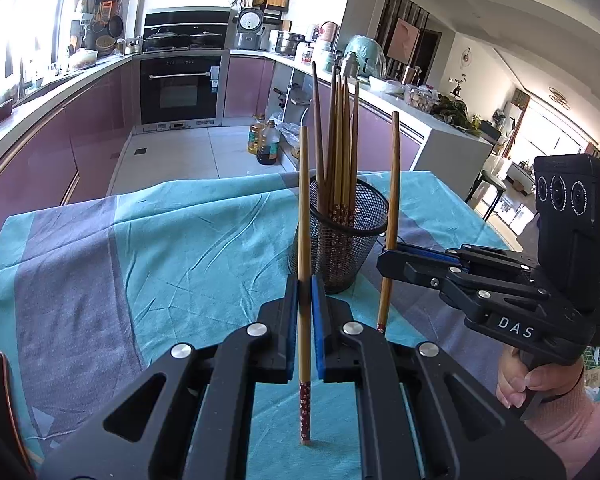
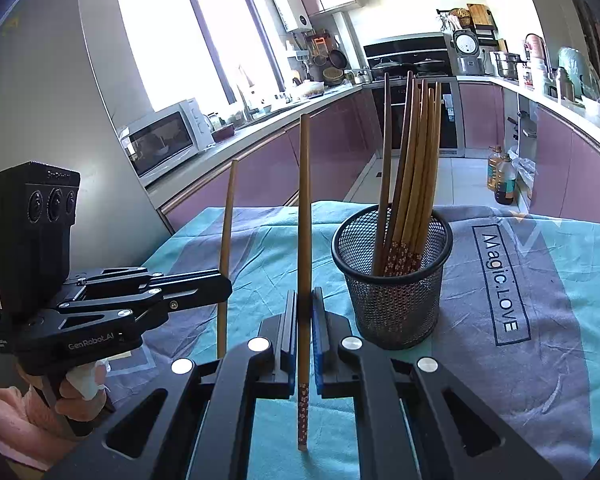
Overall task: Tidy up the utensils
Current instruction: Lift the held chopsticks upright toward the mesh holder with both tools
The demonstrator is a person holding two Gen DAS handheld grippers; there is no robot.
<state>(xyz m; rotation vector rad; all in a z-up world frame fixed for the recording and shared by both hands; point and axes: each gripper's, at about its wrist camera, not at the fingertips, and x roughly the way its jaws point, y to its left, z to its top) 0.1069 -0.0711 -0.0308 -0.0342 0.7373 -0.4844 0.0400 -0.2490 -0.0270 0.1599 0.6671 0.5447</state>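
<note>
A black mesh cup (image 1: 342,236) (image 2: 392,280) stands on the teal and grey cloth (image 1: 180,232) with several wooden chopsticks upright in it. My left gripper (image 1: 304,286) is shut on one chopstick (image 1: 304,200), held upright with its patterned red end down, just in front of the cup. To the right of the cup, my right gripper (image 1: 392,258) is shut on a second upright chopstick (image 1: 393,184). In the right wrist view, the right gripper (image 2: 303,298) pinches its chopstick (image 2: 304,220) left of the cup. The left gripper (image 2: 224,284) holds the other chopstick (image 2: 226,220) further left.
The cloth-covered table ends just behind the cup, with tiled floor beyond. Oil bottles (image 1: 266,142) stand on the floor by the purple cabinets. An oven (image 1: 180,88) is at the back and a microwave (image 2: 164,140) on the left counter. A stool (image 1: 492,188) stands off the table's right.
</note>
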